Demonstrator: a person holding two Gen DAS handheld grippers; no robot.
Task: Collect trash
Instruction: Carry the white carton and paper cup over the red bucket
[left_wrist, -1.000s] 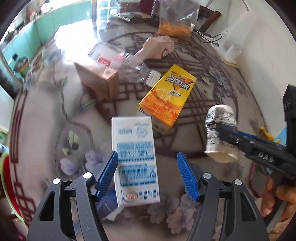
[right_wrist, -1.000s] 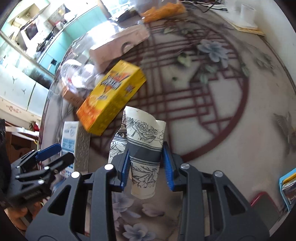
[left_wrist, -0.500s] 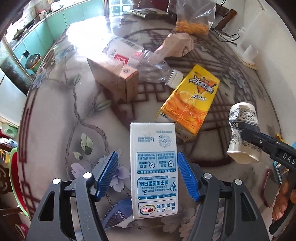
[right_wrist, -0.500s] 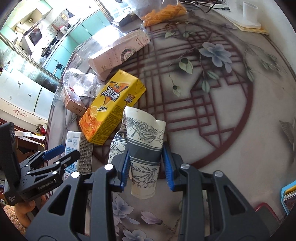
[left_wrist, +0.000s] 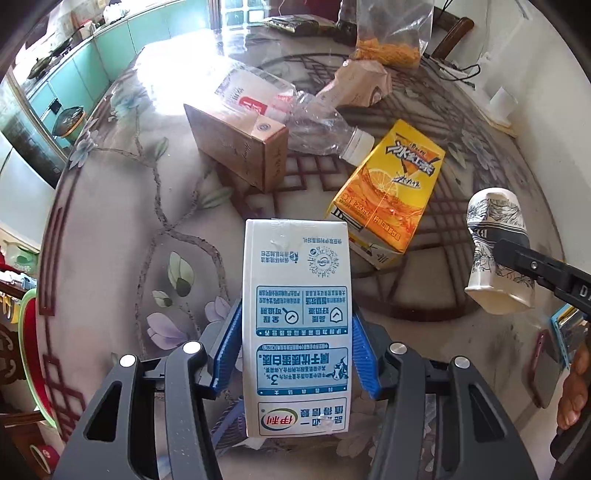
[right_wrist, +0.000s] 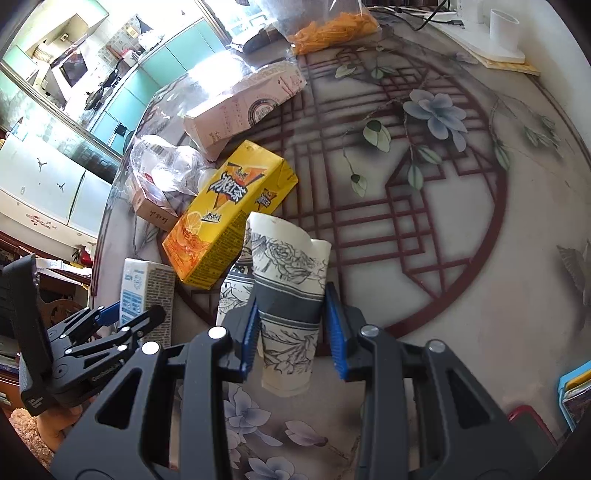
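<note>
left tool (left_wrist: 295, 354): jaws just closed, pinching white-and-blue rectangular milk carton (left_wrist: 295, 325) by its long sides, low over the surface (left_wrist: 122, 221) | carton: likely light, crushable, slick; grip mid-body | right tool (right_wrist: 291, 332): clamped on crumpled floral paper cup (right_wrist: 288, 295)

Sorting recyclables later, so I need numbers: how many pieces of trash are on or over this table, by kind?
Drink cartons and boxes: 4 (white milk carton, yellow tea carton, brown box, pink carton)
Plastic bottles: 1
Paper cups: 1
Total: 6
</note>
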